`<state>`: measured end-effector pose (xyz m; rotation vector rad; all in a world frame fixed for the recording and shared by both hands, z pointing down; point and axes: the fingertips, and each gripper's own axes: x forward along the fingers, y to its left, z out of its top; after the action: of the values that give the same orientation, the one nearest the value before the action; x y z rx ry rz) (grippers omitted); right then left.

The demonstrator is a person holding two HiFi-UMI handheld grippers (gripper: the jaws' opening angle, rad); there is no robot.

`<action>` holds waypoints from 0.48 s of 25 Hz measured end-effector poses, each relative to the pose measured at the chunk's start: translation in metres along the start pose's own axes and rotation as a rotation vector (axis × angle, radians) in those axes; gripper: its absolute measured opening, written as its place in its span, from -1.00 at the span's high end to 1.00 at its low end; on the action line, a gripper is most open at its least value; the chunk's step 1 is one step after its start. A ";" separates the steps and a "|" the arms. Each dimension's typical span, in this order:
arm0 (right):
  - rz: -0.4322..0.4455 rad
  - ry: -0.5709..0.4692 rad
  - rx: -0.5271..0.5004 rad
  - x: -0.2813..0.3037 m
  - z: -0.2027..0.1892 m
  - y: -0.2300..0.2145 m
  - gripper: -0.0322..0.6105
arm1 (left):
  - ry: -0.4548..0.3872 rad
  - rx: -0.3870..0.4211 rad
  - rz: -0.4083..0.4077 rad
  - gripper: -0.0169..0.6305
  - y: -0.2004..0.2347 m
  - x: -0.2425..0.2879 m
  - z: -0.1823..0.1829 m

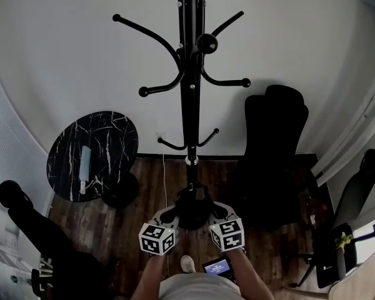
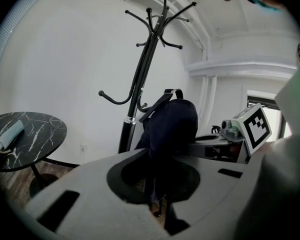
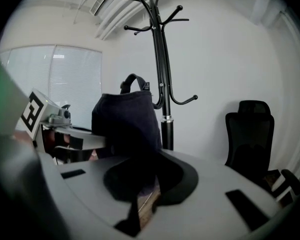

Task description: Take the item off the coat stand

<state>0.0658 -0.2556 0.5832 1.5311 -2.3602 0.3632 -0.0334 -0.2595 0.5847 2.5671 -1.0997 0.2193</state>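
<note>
Black marble tops the round bench (image 1: 115,127) at the left of the head view, where a pale rolled bundle (image 1: 85,165) is laid; nothing else is carried there.

Low in the centre, the left hand-held gripper (image 1: 170,216) is seen closed on dark cloth. In its own view the jaws are pressed onto the lower edge of the bag (image 2: 171,123), which fills the middle of that frame.

The bag is navy, soft and slumped, with a webbing handle at its top. It is held between the two tools just in front of the stand's foot, and none of the hooks of the stand (image 1: 189,99) is touched by it, so it is judged already off. It is expected to be light and floppy, to sag and swing if carried by thin cloth, and not to be fragile. The handle, or a thick seam, is judged the surer hold. As a container it looks shut; whatever is inside cannot be seen.

The right hand-held gripper (image 1: 216,212) is likewise clamped on the bag's cloth, from the other side.

A black chair (image 1: 276,144) is seen at the right, well apart.
</note>
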 end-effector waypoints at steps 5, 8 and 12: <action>0.017 -0.023 -0.026 -0.025 0.008 0.008 0.81 | -0.041 -0.018 0.044 0.86 -0.022 -0.021 0.004; 0.015 -0.053 -0.024 -0.044 0.010 0.011 0.82 | -0.070 -0.012 0.061 0.86 -0.038 -0.034 0.005; 0.017 -0.083 -0.016 -0.069 0.008 0.019 0.82 | -0.092 -0.001 0.073 0.86 -0.059 -0.050 0.003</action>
<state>0.0743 -0.1933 0.5483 1.5479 -2.4350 0.2888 -0.0253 -0.1888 0.5537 2.5613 -1.2276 0.1200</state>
